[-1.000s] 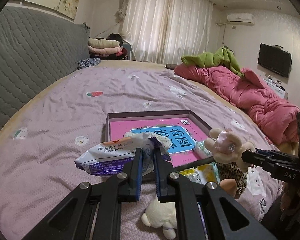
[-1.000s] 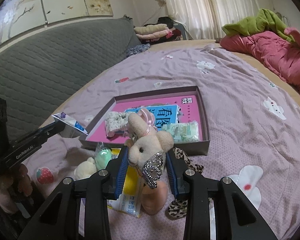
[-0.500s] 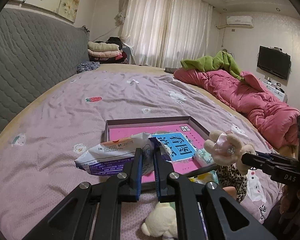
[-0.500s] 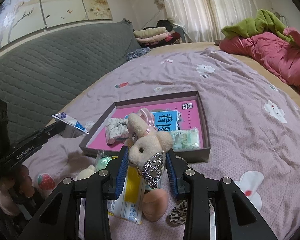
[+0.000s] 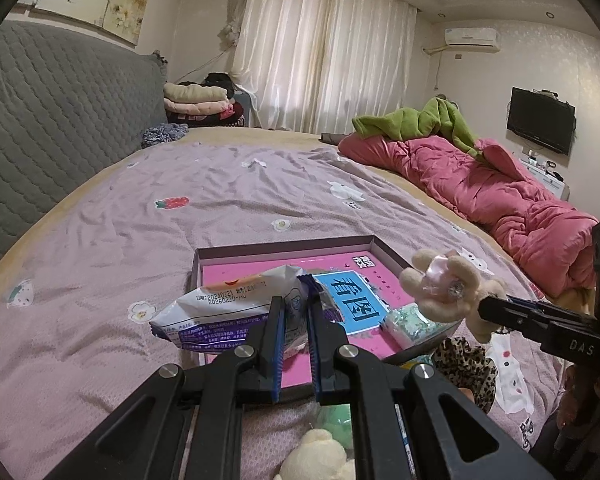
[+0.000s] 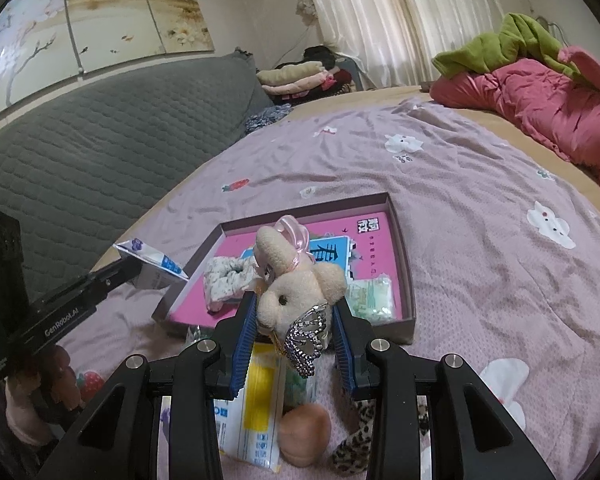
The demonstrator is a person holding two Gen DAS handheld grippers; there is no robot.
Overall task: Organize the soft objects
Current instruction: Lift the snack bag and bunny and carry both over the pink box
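Crinkly plastic is what my left gripper [image 5: 294,322] has: jaws nearly closed, pinching just one end of a white-and-purple wipes pack [image 5: 228,312], which hangs over the near-left corner of the pink-lined box [image 5: 284,246]. Risk, as I judge it: thin film grip, most of the pack sticks out toward 9 o'clock, so it could slip or swing and drop outside the box wall.

My right gripper [image 6: 294,334] has its jaws narrow on a cream plush bunny [image 6: 300,284], squeezed at the body, pink bow on the ear, silver sequin butterfly at the chest. It hovers over the box's near edge. Plush compresses, so it could sag or rotate when I move; the butterfly might snag on a blue pad.

Both loads head for the same box, grippers near each other, so collision is possible.

Below the right gripper, at 6 o'clock: yellow packet [image 6: 256,404], peach sponge [image 6: 305,434], leopard fabric [image 6: 356,444] loose on the bedsheet [image 6: 480,248]. Inside the box at 12: floral scrunchie [image 6: 224,282] left, green tissue pack [image 6: 370,294] right. Far at 2 o'clock, a pink duvet [image 6: 540,108].
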